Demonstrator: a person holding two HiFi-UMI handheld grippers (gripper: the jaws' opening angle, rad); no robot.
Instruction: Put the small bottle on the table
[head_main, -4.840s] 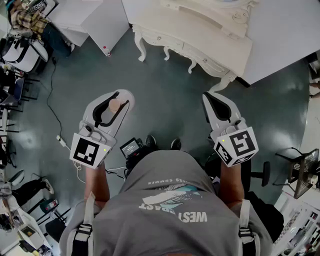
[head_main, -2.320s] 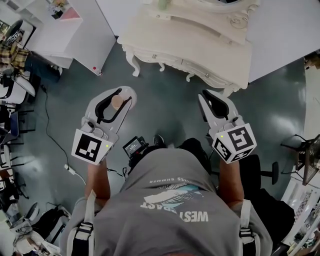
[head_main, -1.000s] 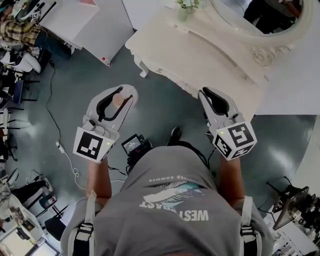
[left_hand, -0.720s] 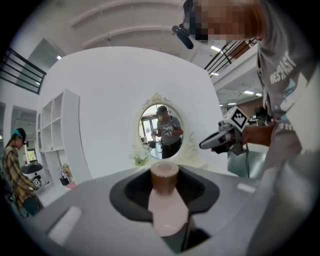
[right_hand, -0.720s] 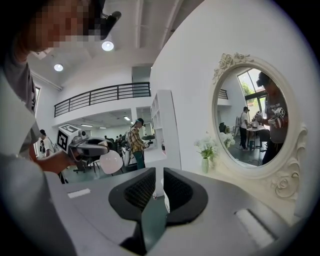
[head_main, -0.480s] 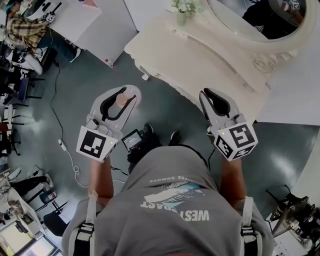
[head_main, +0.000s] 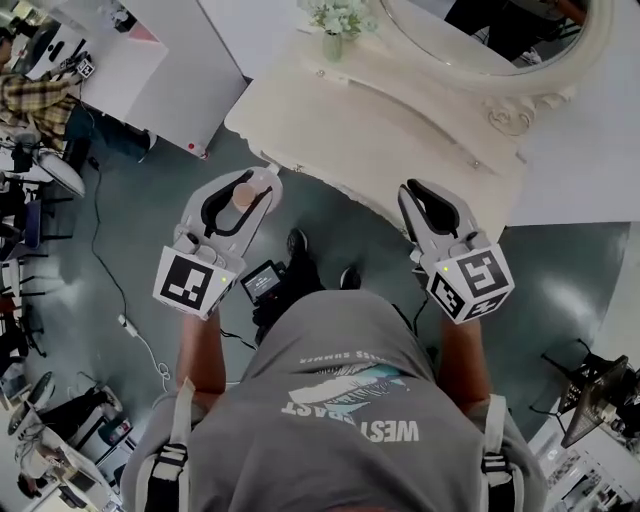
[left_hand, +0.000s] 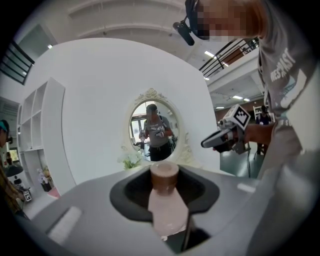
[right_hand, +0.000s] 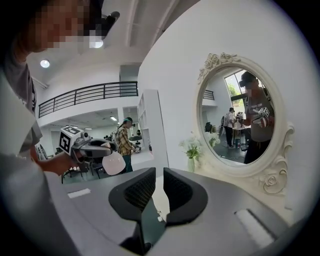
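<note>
The small bottle (head_main: 243, 195) is pale pink with a brown cap. My left gripper (head_main: 245, 188) is shut on it, and the cap end pokes up between the black pads. In the left gripper view the bottle (left_hand: 165, 202) stands upright between the jaws. It hangs over the floor just off the front left edge of the cream dressing table (head_main: 400, 115). My right gripper (head_main: 421, 192) is level with the table's front edge, its jaws together and holding nothing. From the right gripper view the left gripper (right_hand: 92, 148) shows with the bottle (right_hand: 114, 163).
An oval mirror (head_main: 485, 25) stands at the back of the table, and a vase of white flowers (head_main: 336, 22) at its back left corner. White cabinets (head_main: 165, 60), chairs and a floor cable (head_main: 105, 270) lie to the left. A person in a plaid shirt (right_hand: 123, 140) stands far off.
The dressing table has come nearer and lower in the head view, so both grippers now sit at its front edge. The left gripper still holds the bottle.
</note>
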